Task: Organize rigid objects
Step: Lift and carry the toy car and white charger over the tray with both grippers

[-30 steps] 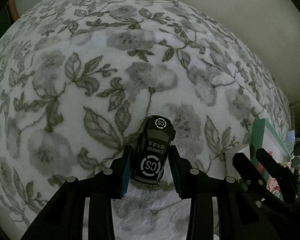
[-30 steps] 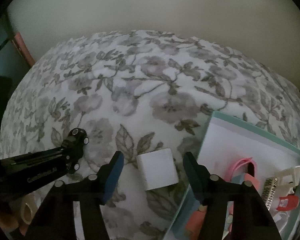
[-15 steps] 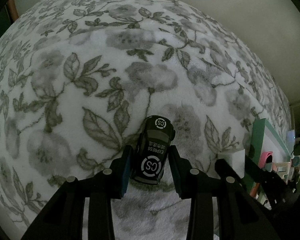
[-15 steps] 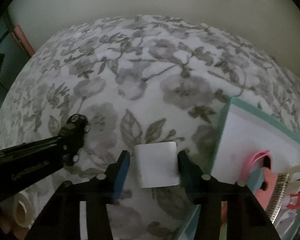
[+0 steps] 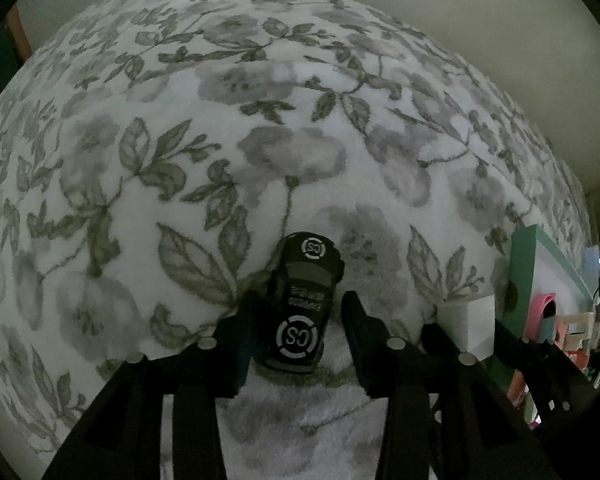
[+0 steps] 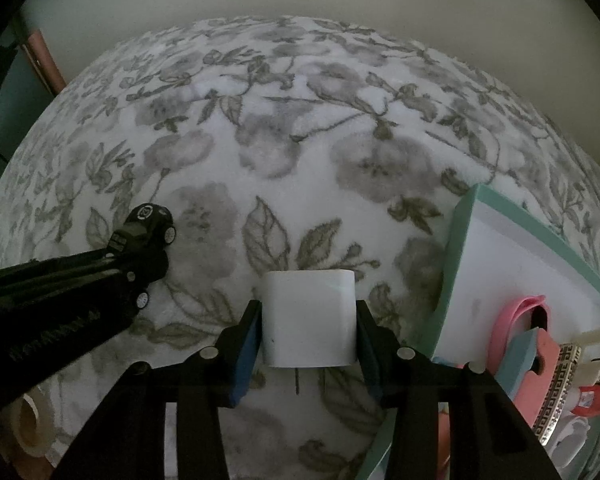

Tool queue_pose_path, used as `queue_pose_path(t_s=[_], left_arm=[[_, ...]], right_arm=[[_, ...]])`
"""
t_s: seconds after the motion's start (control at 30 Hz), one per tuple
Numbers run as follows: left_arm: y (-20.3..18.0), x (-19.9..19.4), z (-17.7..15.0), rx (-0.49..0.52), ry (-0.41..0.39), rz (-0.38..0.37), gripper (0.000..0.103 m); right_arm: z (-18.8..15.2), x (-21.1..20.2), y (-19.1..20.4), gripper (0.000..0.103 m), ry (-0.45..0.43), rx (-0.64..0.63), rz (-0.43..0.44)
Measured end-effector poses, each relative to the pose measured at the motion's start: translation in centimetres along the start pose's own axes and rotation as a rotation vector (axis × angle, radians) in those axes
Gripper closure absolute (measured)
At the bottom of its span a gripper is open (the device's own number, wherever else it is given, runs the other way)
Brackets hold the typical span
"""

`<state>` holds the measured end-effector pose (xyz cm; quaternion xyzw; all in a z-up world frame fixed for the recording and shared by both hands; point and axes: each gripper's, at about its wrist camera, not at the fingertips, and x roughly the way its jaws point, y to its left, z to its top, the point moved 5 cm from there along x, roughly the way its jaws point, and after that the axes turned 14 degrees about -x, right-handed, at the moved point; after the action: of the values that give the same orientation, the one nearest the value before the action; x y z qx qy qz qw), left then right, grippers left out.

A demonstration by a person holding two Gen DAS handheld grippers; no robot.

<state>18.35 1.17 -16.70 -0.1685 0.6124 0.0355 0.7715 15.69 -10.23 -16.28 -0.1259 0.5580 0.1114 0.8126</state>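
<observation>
White block (image 6: 309,318) clamped in closing right tool (image 6: 306,332), toy car (image 5: 302,312) between opening left tool (image 5: 298,330) pads

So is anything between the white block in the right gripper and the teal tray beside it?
Nothing visible. The white block sits between the closing right gripper pads, and only bare floral cover separates it from the teal tray on its right.

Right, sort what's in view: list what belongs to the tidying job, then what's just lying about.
Part of the job:
- toy car, between the opening left hand-held gripper
- white block, in the closing right hand-held gripper
- green tray

Lying about:
- tape roll
- floral blanket
</observation>
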Motion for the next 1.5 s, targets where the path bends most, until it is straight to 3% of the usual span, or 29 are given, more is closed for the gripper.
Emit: queue_pose_path(t_s=[0.13,0.4,0.53,0.97,1.3,1.5], left_arm=[[-1.0,0.2,-0.4,0.041,-0.008,0.011,0.044],[-1.2,0.1,-0.5,0.029,-0.018,0.002,0.043],[-0.4,0.0,-0.4,0.021,-0.028,0.025,0.066],[0.3,-1.1,-0.1,-0.009,-0.031,-0.025,0.067],[-1.5,-7.1,1.4,0.022,-0.151,-0.093,0.067],[-4.9,-10.0,-0.1,0.091,-0.197,-0.139,0.067]], right_arm=[[0.1,0.0,0.1,0.056,-0.004,-0.003,-0.002],[-0.2,-0.2,0.0,0.058,-0.002,0.001,0.002],[-0.3,-0.3,-0.1,0.058,0.0,0.004,0.008],[-0.5,-0.5,-0.1,0.058,-0.012,0.018,0.025],[-0.8,-4.4,-2.0,0.058,-0.093,0.083,0.056],[-2.8,-6.9,-4.8,0.059,-0.117,0.161,0.039]])
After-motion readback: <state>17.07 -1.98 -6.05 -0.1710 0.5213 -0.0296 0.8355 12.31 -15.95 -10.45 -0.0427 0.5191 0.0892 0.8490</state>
